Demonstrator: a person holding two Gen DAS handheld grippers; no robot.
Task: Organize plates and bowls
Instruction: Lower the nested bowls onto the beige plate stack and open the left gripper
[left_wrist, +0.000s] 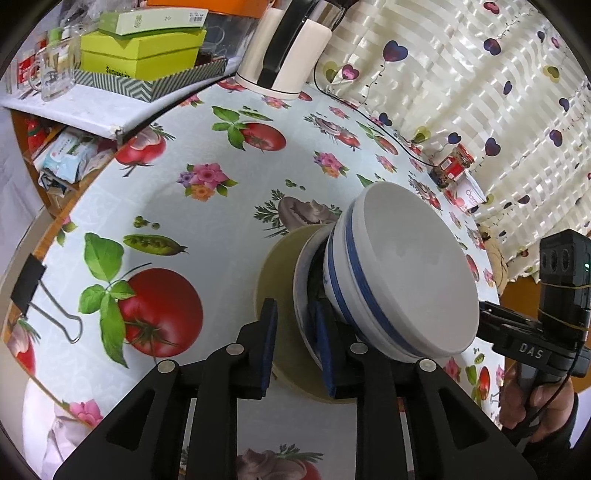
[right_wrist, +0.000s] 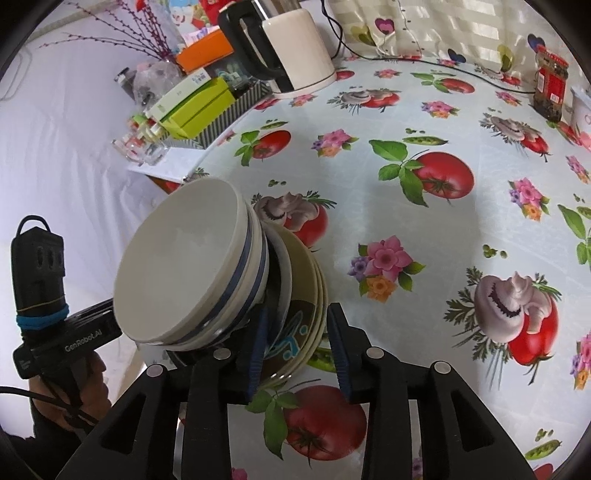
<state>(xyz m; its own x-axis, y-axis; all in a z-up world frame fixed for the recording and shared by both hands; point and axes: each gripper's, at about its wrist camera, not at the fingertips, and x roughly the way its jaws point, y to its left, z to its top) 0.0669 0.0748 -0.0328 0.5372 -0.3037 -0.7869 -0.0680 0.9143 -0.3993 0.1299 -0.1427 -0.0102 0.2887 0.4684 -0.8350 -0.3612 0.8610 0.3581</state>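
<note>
A stack of dishes stands on the vegetable-print tablecloth (left_wrist: 207, 206). Two nested white bowls with blue stripes (left_wrist: 406, 269) (right_wrist: 177, 266) sit on top. Under them are a white plate (left_wrist: 301, 280) and olive-beige plates (left_wrist: 275, 269) (right_wrist: 314, 291), one with a dark painted inside. My left gripper (left_wrist: 297, 343) straddles the plates' near rim, open, pads not pressing. On the stack's other side my right gripper (right_wrist: 299, 350) is open too, with the plate rims between its blue pads and a gap at the right pad. Each view shows the other gripper's body, held by a hand.
A white kettle with a black handle (left_wrist: 288, 48) (right_wrist: 295, 48) stands at the back, its cable running along the curtain. Green boxes in a striped tray (left_wrist: 147, 51) and glasses lie on a side shelf. A red-labelled jar (right_wrist: 550, 85) and a binder clip (left_wrist: 44, 295) mark table edges.
</note>
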